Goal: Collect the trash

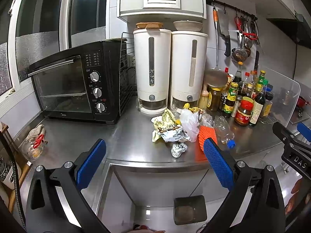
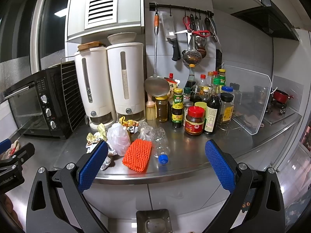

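Note:
A pile of trash lies on the steel counter [image 1: 126, 136]: crumpled snack wrappers [image 1: 168, 128], a white plastic bag [image 1: 189, 122], an orange foam net [image 1: 207, 134], a crushed clear bottle with a blue cap [image 1: 223, 132] and a foil ball [image 1: 178, 149]. In the right wrist view I see the net [image 2: 138, 155], the bottle [image 2: 160, 145], the bag [image 2: 117, 137] and the foil ball [image 2: 106, 163] partly behind a finger. My left gripper [image 1: 155, 151] is open and empty, in front of the counter edge. My right gripper [image 2: 157, 151] is open and empty, also short of the pile.
A black toaster oven [image 1: 77, 85] stands at the left, two white dispensers [image 1: 169, 69] behind the trash, and several sauce bottles and jars [image 2: 200, 104] to the right. A clear splash guard [image 2: 250, 99] stands further right. A dark bin [image 1: 189, 209] sits on the floor below.

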`<action>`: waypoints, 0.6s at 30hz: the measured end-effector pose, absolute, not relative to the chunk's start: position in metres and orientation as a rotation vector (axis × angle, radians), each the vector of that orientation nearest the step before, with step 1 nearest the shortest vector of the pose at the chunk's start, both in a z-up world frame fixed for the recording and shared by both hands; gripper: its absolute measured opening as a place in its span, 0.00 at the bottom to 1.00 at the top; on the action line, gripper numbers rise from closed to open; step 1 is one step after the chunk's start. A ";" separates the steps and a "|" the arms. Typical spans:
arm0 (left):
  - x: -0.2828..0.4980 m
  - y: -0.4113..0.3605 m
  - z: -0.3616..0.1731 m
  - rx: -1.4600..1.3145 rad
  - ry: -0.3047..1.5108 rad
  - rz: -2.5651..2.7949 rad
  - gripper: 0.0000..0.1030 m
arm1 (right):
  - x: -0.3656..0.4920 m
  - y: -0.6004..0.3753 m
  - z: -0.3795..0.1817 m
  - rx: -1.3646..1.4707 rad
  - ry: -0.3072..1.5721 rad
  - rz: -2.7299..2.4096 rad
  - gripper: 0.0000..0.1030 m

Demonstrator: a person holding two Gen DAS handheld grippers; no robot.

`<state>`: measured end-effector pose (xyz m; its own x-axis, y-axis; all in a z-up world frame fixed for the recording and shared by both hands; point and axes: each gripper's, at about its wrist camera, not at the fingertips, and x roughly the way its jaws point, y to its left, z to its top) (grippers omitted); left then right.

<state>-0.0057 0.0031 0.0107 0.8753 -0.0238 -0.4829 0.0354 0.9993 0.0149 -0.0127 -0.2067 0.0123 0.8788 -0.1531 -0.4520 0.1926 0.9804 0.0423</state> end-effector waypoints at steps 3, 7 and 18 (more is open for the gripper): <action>-0.007 0.003 0.011 0.023 0.502 -0.031 0.92 | -0.013 -0.207 0.012 0.087 0.460 -0.177 0.98; -0.007 0.003 0.011 0.023 0.502 -0.032 0.92 | -0.014 -0.212 0.015 0.090 0.456 -0.178 0.98; -0.008 0.001 0.013 0.021 0.502 -0.036 0.92 | -0.014 -0.211 0.014 0.084 0.461 -0.178 0.98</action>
<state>-0.0078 0.0009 0.0134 0.8763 -0.0291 -0.4810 0.0393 0.9992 0.0112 -0.0138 -0.2105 0.0143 0.8806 -0.1521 -0.4489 0.1899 0.9810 0.0402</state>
